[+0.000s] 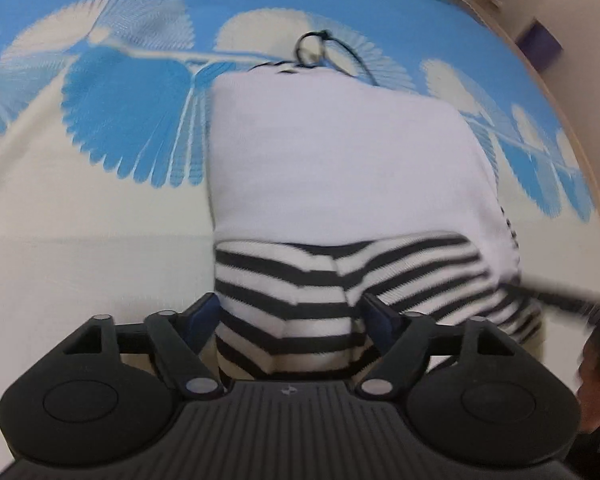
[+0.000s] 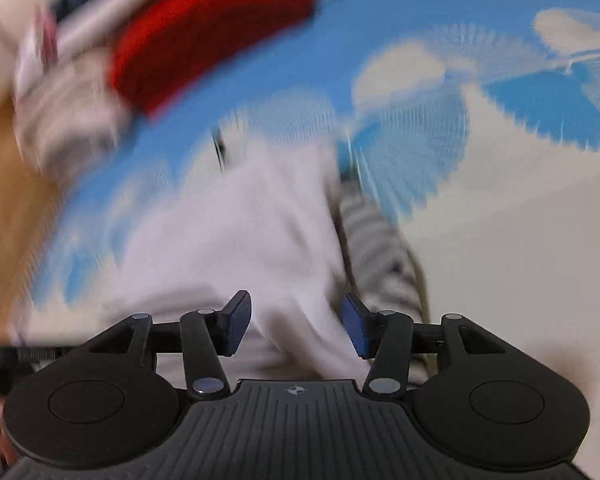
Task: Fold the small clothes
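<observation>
A small garment (image 1: 340, 168) lies on the blue and cream patterned cloth (image 1: 80, 240). Its top is plain pale lilac-white and its near end is black and white striped (image 1: 292, 312). A black cord loop (image 1: 316, 46) shows at its far end. My left gripper (image 1: 292, 312) is open, its blue pads either side of the striped end. In the right wrist view, which is blurred, the same garment (image 2: 252, 232) lies ahead with stripes (image 2: 376, 240) on its right. My right gripper (image 2: 296, 324) is open, its pads wide apart over the pale fabric.
A red folded item (image 2: 204, 36) and pale striped clothes (image 2: 68, 120) lie at the far left of the right wrist view. The wooden table edge (image 2: 8, 200) shows at left. A dark bar and a hand (image 1: 596, 344) show at the right of the left wrist view.
</observation>
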The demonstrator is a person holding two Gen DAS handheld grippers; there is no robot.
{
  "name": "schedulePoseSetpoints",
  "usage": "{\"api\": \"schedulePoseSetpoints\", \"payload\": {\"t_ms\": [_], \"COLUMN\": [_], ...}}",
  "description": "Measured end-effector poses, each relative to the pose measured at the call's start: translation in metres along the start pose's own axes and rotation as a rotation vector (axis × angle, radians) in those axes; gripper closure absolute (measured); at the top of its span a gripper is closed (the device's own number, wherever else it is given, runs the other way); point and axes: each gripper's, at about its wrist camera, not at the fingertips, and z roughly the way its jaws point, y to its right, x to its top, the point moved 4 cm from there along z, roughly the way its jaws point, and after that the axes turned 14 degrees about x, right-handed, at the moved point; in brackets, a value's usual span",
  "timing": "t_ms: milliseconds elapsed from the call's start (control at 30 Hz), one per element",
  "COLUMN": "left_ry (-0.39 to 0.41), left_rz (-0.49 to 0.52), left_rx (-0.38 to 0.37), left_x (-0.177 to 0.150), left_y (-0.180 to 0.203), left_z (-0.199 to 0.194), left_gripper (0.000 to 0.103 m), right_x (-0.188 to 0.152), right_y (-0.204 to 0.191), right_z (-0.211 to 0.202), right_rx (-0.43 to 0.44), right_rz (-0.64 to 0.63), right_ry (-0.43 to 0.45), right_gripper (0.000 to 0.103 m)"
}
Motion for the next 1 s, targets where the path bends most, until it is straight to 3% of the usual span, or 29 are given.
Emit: {"api": "schedulePoseSetpoints", "payload": {"t_ms": [67, 167, 200, 233, 267, 333, 467, 533, 633, 733, 767, 833, 1000], "left_ry": [0.003, 0.059, 0.032, 0.003, -0.008, 0.039, 0.273, 0.351, 0.476, 0.572, 0.600, 0.627, 0.590], "left_rz": [-0.045, 0.003, 0.032, 0.053, 0.064, 0.089, 0.150, 0.112, 0.067, 0.036, 0.037, 0.020, -0.028], "left_rx": [-0.017, -0.043, -0.010, 0.032, 0.062, 0.097, 0.222, 0.227, 0.228, 0.227, 0.228, 0.249, 0.222], "left_x": [0.002, 0.000, -0.004, -0.010, -0.016, -0.019, -0.020, -0.028, -0.056, -0.103, -0.122, -0.153, -0.209], "left_y": [-0.003, 0.000, -0.002, -0.004, -0.006, -0.003, 0.006, 0.006, 0.007, 0.017, 0.020, 0.028, 0.045], "left_z": [-0.012, -0.030, -0.024, -0.015, -0.010, -0.023, -0.090, -0.125, -0.179, -0.218, -0.227, -0.237, -0.220], "left_gripper": [0.028, 0.028, 0.027, 0.018, 0.015, 0.015, 0.012, 0.002, 0.001, 0.001, 0.001, 0.001, 0.001], "right_x": [-0.008, -0.008, -0.012, -0.017, -0.025, -0.029, -0.017, -0.012, -0.016, -0.043, -0.054, -0.080, -0.139], "right_y": [0.010, 0.003, 0.002, 0.004, 0.008, 0.009, -0.022, -0.044, -0.077, -0.106, -0.112, -0.125, -0.133], "right_z": [-0.003, -0.014, -0.011, -0.006, -0.003, -0.009, -0.057, -0.087, -0.137, -0.176, -0.182, -0.193, -0.185], "right_rx": [-0.048, 0.015, -0.005, -0.048, -0.109, -0.176, -0.192, -0.201, -0.166, -0.131, -0.133, -0.149, -0.177], "right_rz": [0.040, 0.014, -0.028, -0.062, -0.080, -0.087, -0.151, -0.214, -0.252, -0.302, -0.327, -0.374, -0.389], "right_ry": [0.007, 0.040, 0.007, -0.044, -0.093, -0.096, 0.024, 0.117, 0.279, 0.388, 0.407, 0.430, 0.424], "right_gripper": [0.051, 0.054, 0.054, 0.054, 0.053, 0.048, 0.049, 0.048, 0.039, 0.025, 0.019, 0.018, 0.015]}}
